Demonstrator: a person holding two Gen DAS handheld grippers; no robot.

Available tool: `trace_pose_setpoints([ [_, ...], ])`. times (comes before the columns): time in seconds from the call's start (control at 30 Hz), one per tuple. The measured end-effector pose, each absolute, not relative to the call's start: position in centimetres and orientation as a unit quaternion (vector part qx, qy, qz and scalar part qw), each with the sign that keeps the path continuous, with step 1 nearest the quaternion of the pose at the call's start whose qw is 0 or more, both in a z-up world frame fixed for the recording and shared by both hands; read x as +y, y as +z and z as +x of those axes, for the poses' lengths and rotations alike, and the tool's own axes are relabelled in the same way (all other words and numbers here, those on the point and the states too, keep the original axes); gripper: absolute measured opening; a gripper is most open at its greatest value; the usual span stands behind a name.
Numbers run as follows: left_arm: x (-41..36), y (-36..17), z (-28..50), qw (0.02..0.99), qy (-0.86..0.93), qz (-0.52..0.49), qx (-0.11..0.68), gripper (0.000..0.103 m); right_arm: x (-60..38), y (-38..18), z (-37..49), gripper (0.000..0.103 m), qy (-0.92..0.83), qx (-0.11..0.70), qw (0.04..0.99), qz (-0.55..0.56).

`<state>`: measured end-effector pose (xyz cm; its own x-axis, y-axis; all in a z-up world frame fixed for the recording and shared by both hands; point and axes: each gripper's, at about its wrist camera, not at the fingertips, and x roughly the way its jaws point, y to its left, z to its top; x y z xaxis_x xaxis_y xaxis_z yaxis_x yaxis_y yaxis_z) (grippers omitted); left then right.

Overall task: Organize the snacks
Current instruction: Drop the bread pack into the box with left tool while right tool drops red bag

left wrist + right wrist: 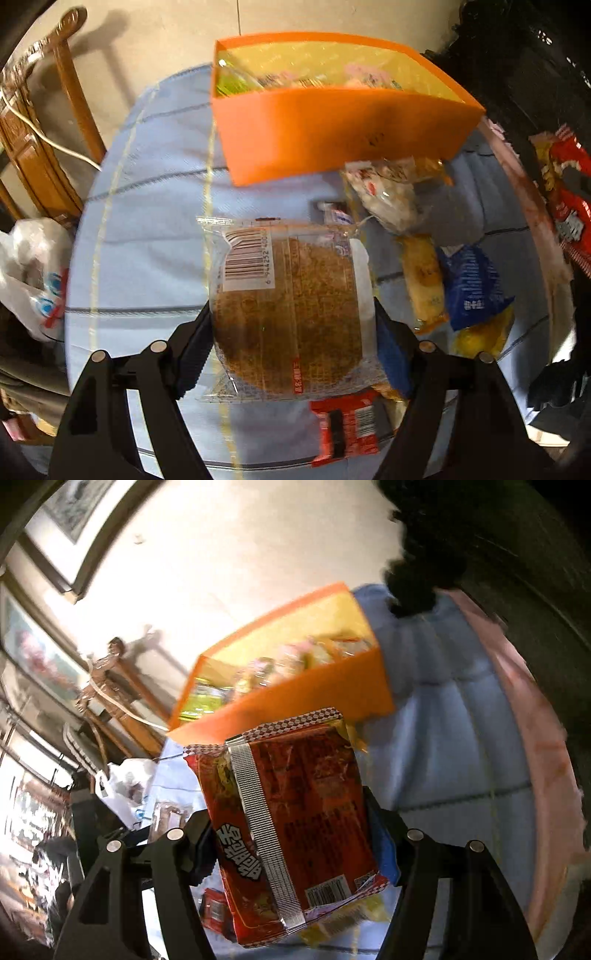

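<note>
My left gripper (291, 328) is shut on a clear-wrapped round brown cake (288, 310) with a barcode label, held above the blue tablecloth (155, 236). The orange box (340, 129) stands just beyond it, holding several snack packets. My right gripper (291, 845) is shut on a red instant-noodle packet (291, 823), held up in front of the same orange box (295, 686), which sits tilted in that view. The red packet and right gripper also show at the right edge of the left wrist view (569, 206).
Loose snacks lie on the cloth right of the cake: a white packet (388, 195), a yellow one (424, 280), a blue one (472, 284), and a red one (347, 424) below. A wooden chair (40, 147) and a white plastic bag (37, 273) stand at the left.
</note>
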<state>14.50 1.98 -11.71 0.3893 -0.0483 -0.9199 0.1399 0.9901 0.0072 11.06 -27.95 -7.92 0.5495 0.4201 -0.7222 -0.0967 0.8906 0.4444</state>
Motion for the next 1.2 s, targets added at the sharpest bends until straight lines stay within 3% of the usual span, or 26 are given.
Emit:
trace_pose_setpoints([
  [0.37,2.2,-6.0,20.7,0.88,-0.06,0.025,0.471,0.076,-26.2,-6.0,14.7,0.068,0.151,0.432,0.873,0.167],
  [0.77,-0.4,-4.2,34.1,0.896,-0.029,0.026,0.443,0.076,-24.1,-2.2,27.7,0.068,0.093,0.401,0.907,0.092],
  [0.8,-0.4,-4.1,34.7,0.897,-0.034,0.015,0.441,0.076,-23.9,-2.1,28.7,0.069,0.094,0.4,0.907,0.099],
  [0.83,-0.4,-4.3,35.0,0.895,-0.034,0.013,0.444,0.079,-23.6,-2.2,29.5,0.078,0.089,0.399,0.908,0.089],
  [0.87,-0.6,-4.6,35.6,0.892,-0.015,0.02,0.452,0.095,-23.2,-2.5,30.4,0.098,0.073,0.406,0.909,0.066],
  [1.07,0.6,-4.7,33.6,0.898,0.043,0.024,0.436,0.099,-23.5,-5.2,27.5,0.099,0.066,0.434,0.897,0.042],
  [1.2,2.3,-4.5,29.3,0.899,0.017,-0.011,0.438,0.099,-23.9,-10.2,21.1,0.099,0.04,0.517,0.854,0.028],
])
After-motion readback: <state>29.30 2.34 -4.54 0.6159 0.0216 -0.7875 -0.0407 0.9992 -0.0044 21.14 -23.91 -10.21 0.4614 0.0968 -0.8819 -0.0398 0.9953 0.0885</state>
